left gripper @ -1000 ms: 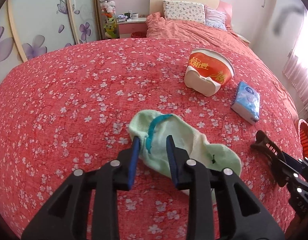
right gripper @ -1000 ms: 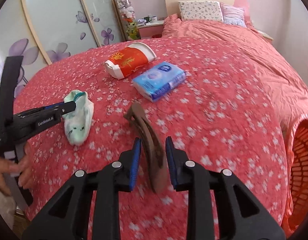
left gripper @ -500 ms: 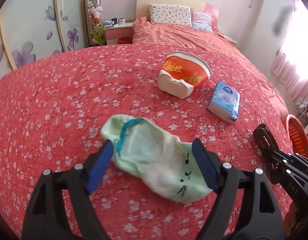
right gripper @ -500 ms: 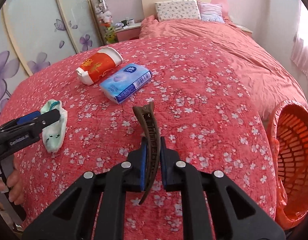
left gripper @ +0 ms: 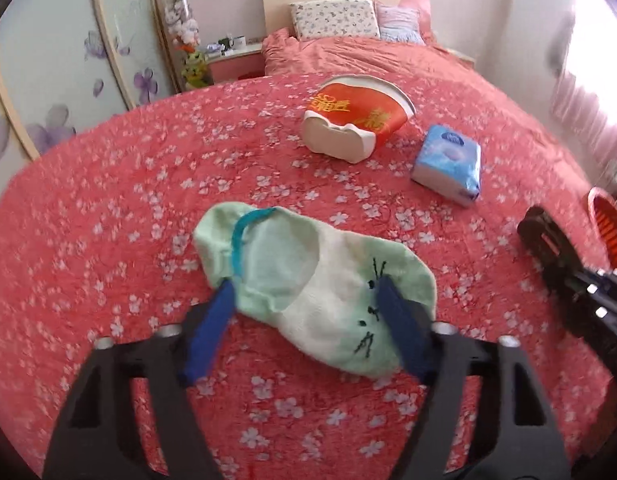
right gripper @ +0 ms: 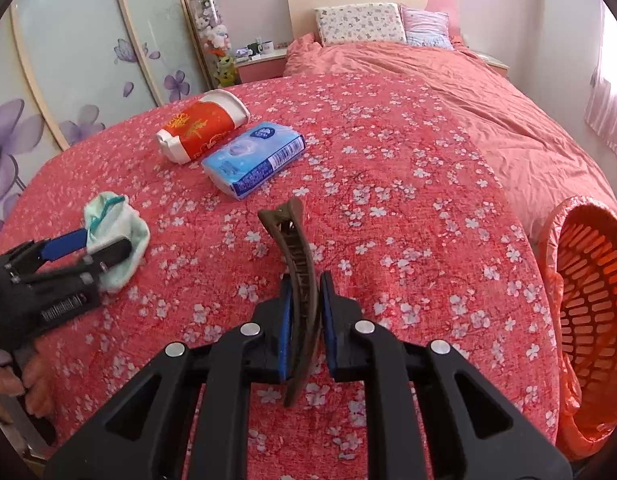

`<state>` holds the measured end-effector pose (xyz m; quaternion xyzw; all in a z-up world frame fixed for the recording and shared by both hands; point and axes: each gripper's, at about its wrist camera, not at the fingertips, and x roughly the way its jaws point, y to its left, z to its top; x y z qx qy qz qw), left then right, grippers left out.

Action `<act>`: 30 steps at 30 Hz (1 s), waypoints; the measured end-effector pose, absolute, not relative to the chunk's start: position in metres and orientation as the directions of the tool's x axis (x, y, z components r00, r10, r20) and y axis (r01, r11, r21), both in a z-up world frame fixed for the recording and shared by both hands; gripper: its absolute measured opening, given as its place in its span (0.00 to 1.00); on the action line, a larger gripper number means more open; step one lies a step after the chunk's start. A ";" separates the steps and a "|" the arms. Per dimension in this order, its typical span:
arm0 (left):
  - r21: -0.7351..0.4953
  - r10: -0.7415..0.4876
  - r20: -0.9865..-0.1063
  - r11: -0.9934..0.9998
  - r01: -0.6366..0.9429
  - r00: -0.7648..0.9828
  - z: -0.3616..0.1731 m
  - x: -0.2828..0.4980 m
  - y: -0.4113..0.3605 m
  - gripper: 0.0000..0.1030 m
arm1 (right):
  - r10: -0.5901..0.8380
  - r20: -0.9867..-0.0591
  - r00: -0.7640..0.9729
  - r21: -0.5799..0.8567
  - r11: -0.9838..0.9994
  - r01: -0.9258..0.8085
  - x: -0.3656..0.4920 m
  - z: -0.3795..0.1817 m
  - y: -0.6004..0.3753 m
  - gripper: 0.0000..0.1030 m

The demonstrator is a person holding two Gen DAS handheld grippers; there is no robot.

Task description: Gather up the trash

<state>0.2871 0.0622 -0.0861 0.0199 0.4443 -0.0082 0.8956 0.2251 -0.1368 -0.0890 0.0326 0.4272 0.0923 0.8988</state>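
A pale green sock (left gripper: 276, 248) lies flat on the red flowered bedspread (left gripper: 108, 220). My left gripper (left gripper: 305, 282) straddles it, and its jaws are closing with the sock between the blue pads (left gripper: 212, 320). In the right wrist view the same sock (right gripper: 120, 216) sits at the left gripper (right gripper: 106, 241). My right gripper (right gripper: 305, 280) is shut on a brown hair clip (right gripper: 296, 236), which sticks up beyond the fingertips. A red and white paper bowl (left gripper: 356, 120) lies on its side beside a blue tissue pack (left gripper: 448, 164).
An orange mesh basket (right gripper: 592, 292) lined with a bag stands off the bed's right edge. A hand (right gripper: 12, 376) holds the left gripper's handle. Pillows and a rumpled duvet (right gripper: 428, 72) fill the far end. Sliding wardrobe doors (right gripper: 88, 60) run along the left.
The left jaws opened wide from a narrow gap at the sock's cuff, slid over the sock's middle and have narrowed again. The right jaws closed on the hair clip.
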 end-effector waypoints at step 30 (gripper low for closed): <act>-0.075 -0.097 -0.751 0.995 0.062 0.653 -0.063 0.269 0.092 0.08 | 0.238 -0.722 0.650 0.199 0.971 -0.134 0.211 -0.070 -0.156 0.12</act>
